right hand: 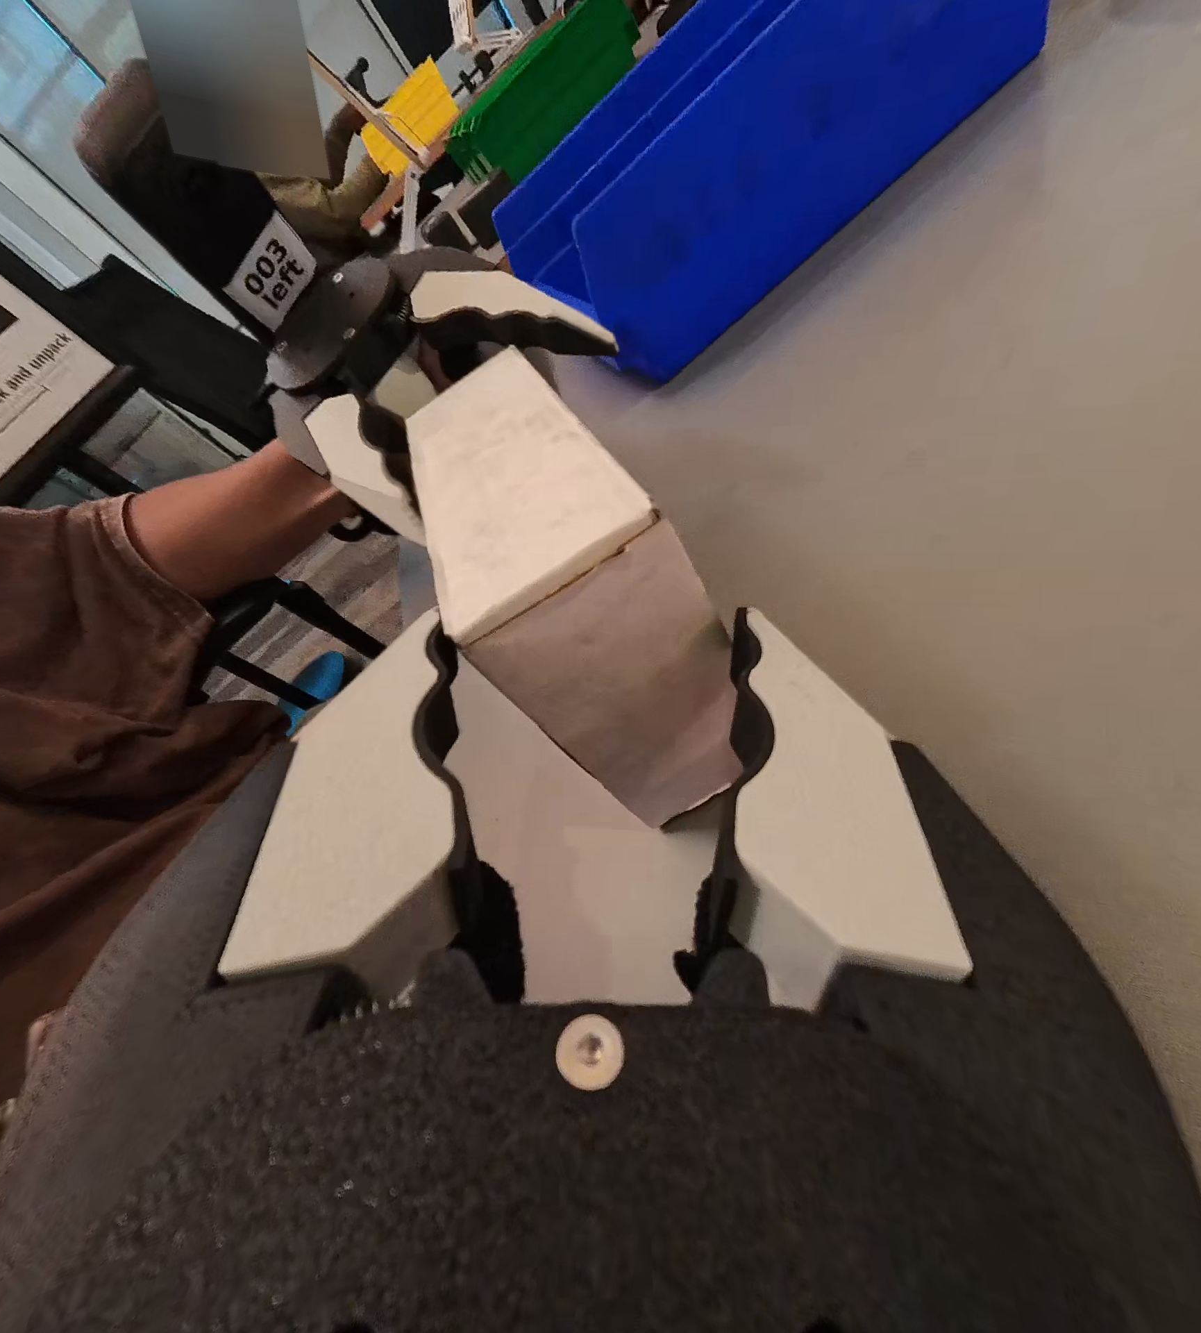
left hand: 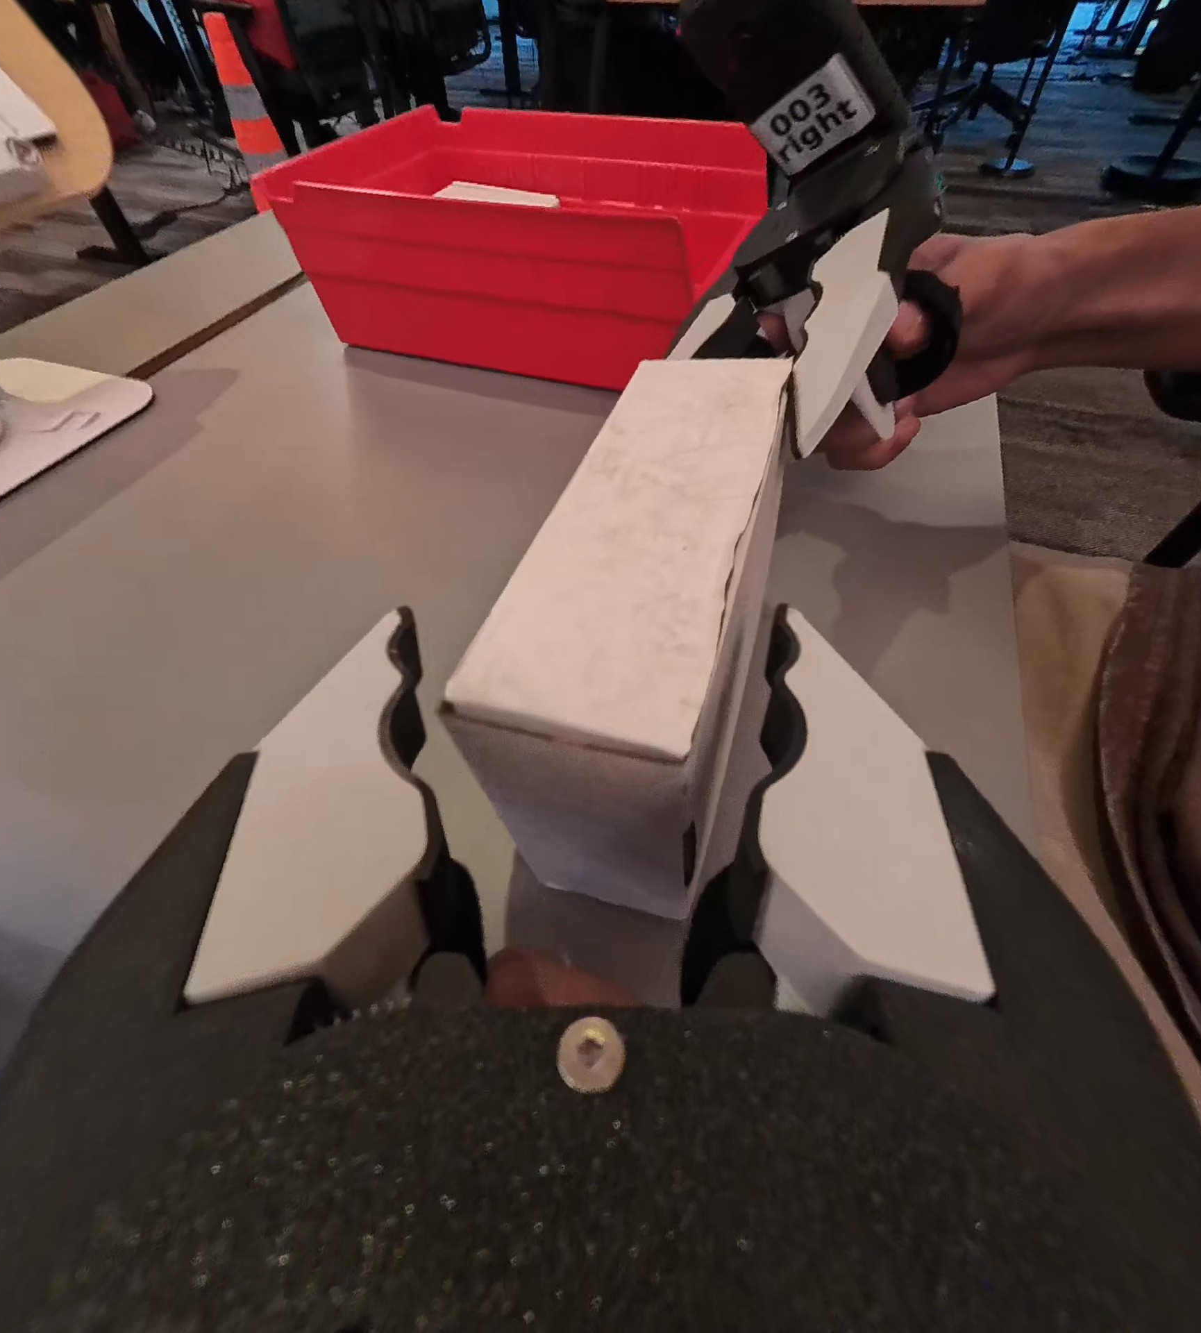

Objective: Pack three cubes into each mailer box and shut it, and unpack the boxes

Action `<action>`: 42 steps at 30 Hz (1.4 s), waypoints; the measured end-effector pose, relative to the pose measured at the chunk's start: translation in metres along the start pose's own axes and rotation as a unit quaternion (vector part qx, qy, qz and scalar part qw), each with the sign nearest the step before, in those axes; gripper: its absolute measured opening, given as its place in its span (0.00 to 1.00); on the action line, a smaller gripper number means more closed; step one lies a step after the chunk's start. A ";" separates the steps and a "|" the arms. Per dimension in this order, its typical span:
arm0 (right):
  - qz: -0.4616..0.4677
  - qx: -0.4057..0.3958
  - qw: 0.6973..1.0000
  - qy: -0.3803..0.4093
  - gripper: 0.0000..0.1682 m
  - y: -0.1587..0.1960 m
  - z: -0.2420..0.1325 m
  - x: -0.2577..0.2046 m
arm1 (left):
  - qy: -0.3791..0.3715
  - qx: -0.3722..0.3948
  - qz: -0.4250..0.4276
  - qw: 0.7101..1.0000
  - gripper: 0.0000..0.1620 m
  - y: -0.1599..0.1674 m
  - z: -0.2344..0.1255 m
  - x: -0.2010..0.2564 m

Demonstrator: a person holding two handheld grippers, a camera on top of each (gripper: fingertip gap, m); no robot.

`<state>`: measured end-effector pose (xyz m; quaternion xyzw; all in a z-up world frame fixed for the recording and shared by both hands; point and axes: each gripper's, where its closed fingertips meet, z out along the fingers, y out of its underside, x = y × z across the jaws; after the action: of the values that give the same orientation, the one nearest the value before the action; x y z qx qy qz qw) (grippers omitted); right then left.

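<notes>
A closed white mailer box is held tilted above the grey table, one end in each gripper. My left gripper has its jaws spread wide around the near end and is shut on it. My right gripper holds the far end. In the right wrist view the box runs away from my right gripper, which clasps its near end. My left gripper grips the far end. No cubes are in view.
A red bin stands behind the box with a white box inside. A blue bin stands at the other end, with green and yellow bins beyond it. A white stand base is at the left. The table edge runs close on the right.
</notes>
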<state>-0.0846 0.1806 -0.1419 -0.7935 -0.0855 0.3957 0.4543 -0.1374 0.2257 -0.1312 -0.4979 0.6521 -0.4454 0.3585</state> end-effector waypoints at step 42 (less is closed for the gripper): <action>-0.402 -0.087 0.852 0.324 0.64 -0.050 0.019 -0.026 | -0.042 -0.044 -0.021 0.998 0.44 0.026 0.027 -0.003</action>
<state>-0.1048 0.2087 -0.0935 -0.8096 -0.2788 -0.1100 0.5048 -0.1206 0.2255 -0.1652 -0.5449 0.6448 -0.4021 0.3544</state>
